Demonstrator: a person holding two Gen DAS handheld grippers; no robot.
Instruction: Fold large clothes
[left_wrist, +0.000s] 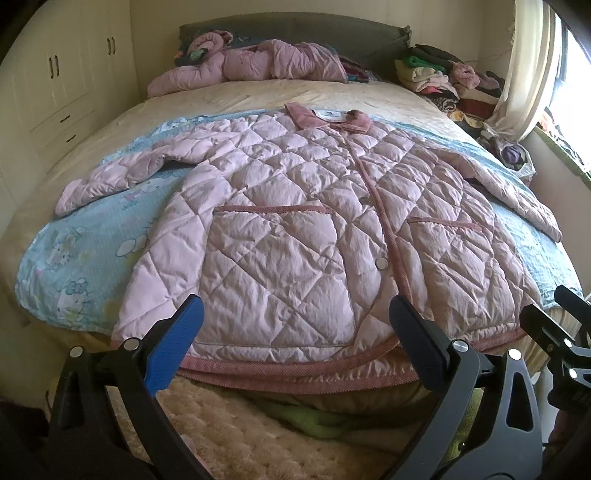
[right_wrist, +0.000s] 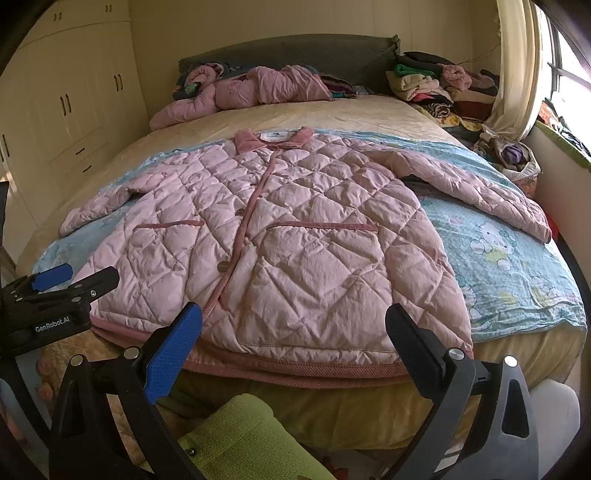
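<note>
Both tongs, the left gripper (left_wrist: 295, 325) and the right gripper (right_wrist: 293, 332), are held wide apart and empty just before the hem. The pink quilted coat (left_wrist: 295, 221) is spread flat, front up, on the blue blanket (right_wrist: 509, 251) over the bed (left_wrist: 332, 94).

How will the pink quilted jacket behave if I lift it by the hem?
The pink quilted jacket will probably go floppy and drape, since its sleeves lie limp on the blue blanket. The puffy quilting suggests it is light but bulky. The smooth, sheeny fabric may slip, so pinching the ribbed hem seems safer.
</note>
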